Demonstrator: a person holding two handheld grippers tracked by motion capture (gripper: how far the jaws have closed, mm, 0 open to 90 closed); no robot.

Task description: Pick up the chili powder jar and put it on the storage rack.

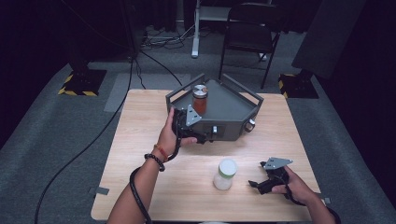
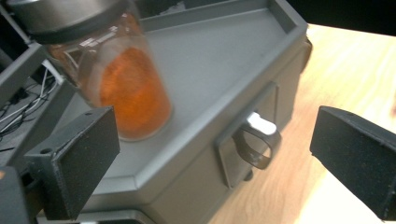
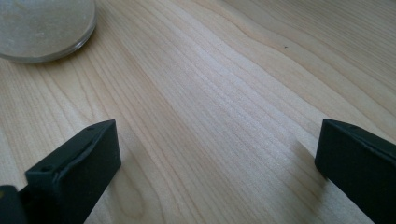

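Dark grey carpet all round, black cables snaking over it; pale wooden table (image 1: 140,154) in the middle, fine straight grain, matt finish.

Left side: left gripper (image 1: 204,138) held at the front face of a grey angular metal box (image 1: 231,109), flat-topped with a raised rail round its edge. Jaws spread wide, holding nothing; in the left gripper view the black, blocky, faintly pebbled pads stand either side of the box's front corner. Grey three-cornered plate rides on top of the gripper. Box front carries a recessed panel with a loop-shaped metal handle (image 2: 256,144).

On the box top, near its left rear rail: a clear jar (image 1: 200,99), cylindrical, orange powdery contents, dull metal lid. Upright, apart from the jaws.

Middle front of table: a second jar (image 1: 225,174), frosted white, round pale lid, standing alone.

Right: right gripper (image 1: 256,184) low over bare wood, jaws spread, empty, just beside the white jar but not touching.
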